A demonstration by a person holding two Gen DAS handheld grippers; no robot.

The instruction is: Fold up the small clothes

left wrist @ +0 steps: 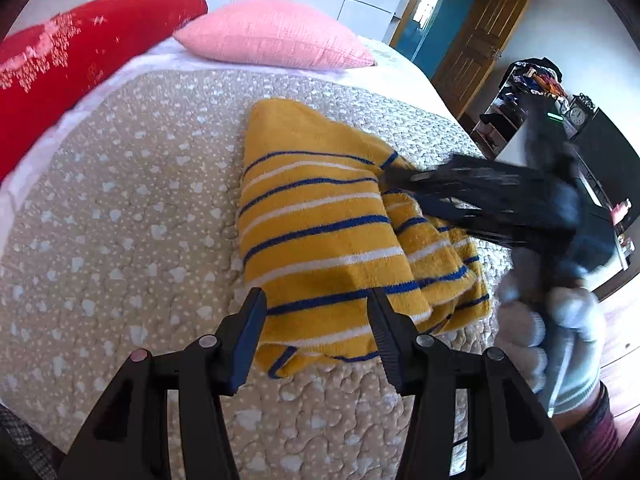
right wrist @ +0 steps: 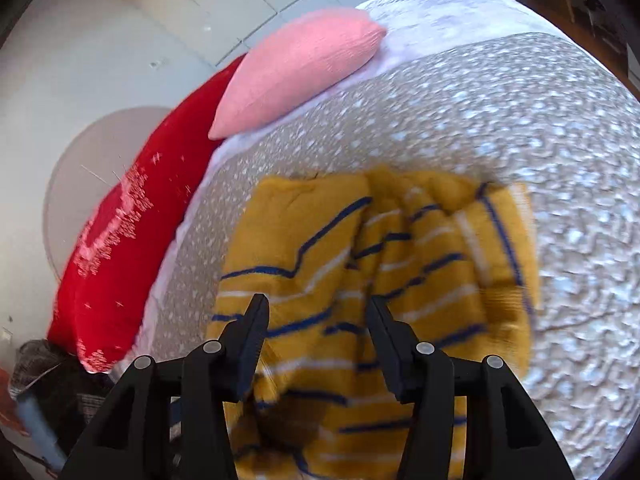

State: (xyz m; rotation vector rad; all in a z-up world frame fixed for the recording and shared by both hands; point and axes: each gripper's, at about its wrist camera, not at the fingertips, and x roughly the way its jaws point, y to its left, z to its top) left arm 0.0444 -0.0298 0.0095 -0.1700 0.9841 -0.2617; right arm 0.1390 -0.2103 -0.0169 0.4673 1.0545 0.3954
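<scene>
A mustard-yellow garment with blue and white stripes lies partly folded and bunched on the bed. My left gripper is open and empty, just above the garment's near edge. In the left wrist view the right gripper comes in blurred from the right, held by a gloved hand, its tips at the garment's right fold. In the right wrist view the right gripper is open, with the garment directly below it and nothing between its fingers.
The bed has a beige quilt with white dots. A pink pillow and a red pillow lie at the head. The bed's right edge drops to the floor beside shelves and a wooden door.
</scene>
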